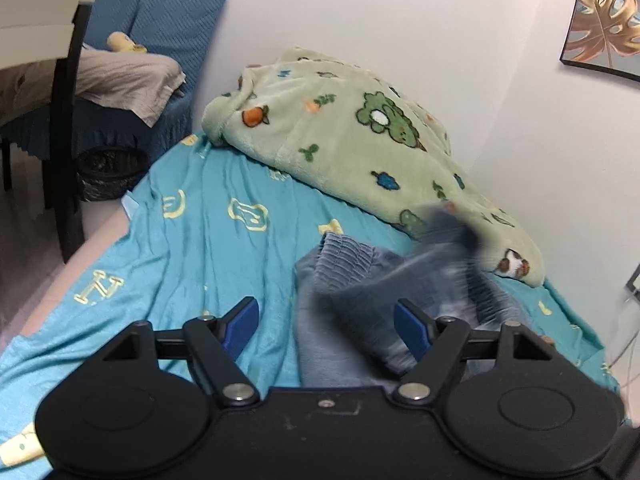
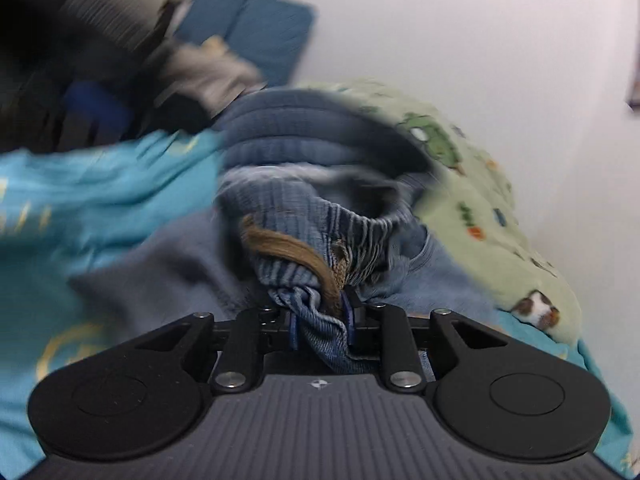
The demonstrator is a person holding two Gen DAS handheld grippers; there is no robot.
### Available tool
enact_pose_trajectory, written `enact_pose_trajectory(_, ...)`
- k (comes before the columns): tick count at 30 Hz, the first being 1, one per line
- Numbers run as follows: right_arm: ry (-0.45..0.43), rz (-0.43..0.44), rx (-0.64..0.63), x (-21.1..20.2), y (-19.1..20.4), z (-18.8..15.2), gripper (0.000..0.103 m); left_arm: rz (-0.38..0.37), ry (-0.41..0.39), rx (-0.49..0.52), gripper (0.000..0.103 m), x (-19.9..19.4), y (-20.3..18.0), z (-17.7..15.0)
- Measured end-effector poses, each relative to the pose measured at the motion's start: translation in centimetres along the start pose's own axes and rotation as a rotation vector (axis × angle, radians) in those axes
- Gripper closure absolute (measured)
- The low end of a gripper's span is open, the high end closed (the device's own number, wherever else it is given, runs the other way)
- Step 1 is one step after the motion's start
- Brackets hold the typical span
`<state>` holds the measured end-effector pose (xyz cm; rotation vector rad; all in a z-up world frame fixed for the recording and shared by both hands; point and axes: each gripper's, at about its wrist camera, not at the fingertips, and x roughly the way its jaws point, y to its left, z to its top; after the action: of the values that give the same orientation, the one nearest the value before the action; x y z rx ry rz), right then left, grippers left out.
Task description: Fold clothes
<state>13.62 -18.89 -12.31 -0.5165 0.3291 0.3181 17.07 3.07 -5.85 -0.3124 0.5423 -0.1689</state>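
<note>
Clamping a bunched fold of the blue jeans [image 2: 320, 320] at their elastic waistband, the right gripper [image 2: 320, 322] has its jaws closed tight on the denim. The left gripper [image 1: 326, 330] hovers with jaws wide over the jeans' near part, which lies on the turquoise bed sheet [image 1: 192, 248], a green plush blanket [image 1: 340, 140] piled farther back by the wall.

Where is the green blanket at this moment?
In the left wrist view, the green blanket lies on the blue bedsheet against the wall, just behind the jeans.
</note>
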Motion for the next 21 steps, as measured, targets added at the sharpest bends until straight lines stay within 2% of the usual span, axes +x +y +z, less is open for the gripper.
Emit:
enact_pose_trajectory(3,-0.024,-0.005,-0.023,-1.0,-0.2,0.4,0.081,-0.044,0.001,-0.024,0.031,0.0,0.1,0.1)
enact_pose_trajectory(7,-0.044,0.029,-0.016,-3.4,-1.8,1.2,0.081,-0.095,-0.017,-0.053,0.031,-0.3,0.4,0.2)
enact_pose_trajectory(9,-0.016,0.058,-0.035,-3.9,-2.0,1.1,0.081,-0.118,-0.008,-0.065,0.031,-0.2,0.4,0.1)
enact_pose_trajectory(14,0.022,0.063,-0.038,-1.6,-0.7,1.3,0.077,-0.138,0.029,-0.080,0.031,0.4,0.4,-0.2)
enact_pose_trajectory(17,0.030,0.058,-0.067,-1.6,0.3,1.3,0.069,-0.134,0.043,-0.085,0.031,0.8,0.4,-0.4)
enact_pose_trajectory(21,0.007,0.109,-0.035,-3.0,0.3,1.9,0.050,-0.094,0.091,-0.133,0.030,1.9,1.6,-0.8)
